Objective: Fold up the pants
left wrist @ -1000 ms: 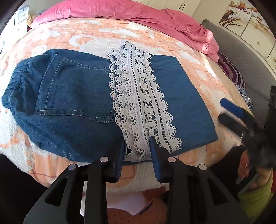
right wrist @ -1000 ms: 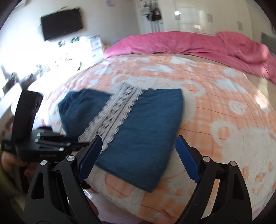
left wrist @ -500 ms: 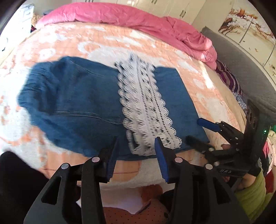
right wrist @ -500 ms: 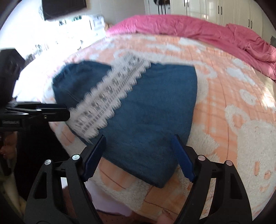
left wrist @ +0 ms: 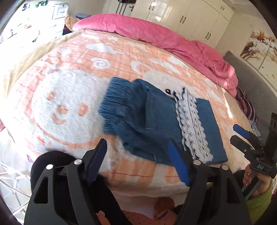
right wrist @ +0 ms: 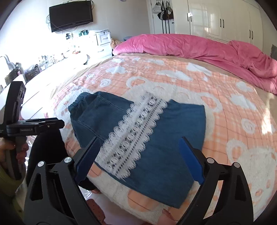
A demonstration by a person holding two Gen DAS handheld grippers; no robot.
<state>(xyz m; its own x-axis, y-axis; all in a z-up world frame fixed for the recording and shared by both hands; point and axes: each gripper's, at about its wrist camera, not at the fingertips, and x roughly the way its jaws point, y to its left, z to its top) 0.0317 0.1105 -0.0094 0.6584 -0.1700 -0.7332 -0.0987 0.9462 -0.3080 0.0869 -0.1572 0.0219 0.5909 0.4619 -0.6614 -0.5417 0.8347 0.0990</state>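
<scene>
wall tv point(right wrist: 71, 15) shows only in right view; painting point(left wrist: 258, 50) only left.

pants point(right wrist: 161, 166): dark blue denim
lace band point(right wrist: 133, 136): white, scalloped edges, openwork rows
blanket point(left wrist: 72, 97): peach-orange check with fluffy white bear faces, hearts and swirls
duvet point(right wrist: 199, 46): plain pink
left claw point(left wrist: 138, 161): black frame, blue pads
right claw point(right wrist: 140, 159): black frame, blue pads
</scene>
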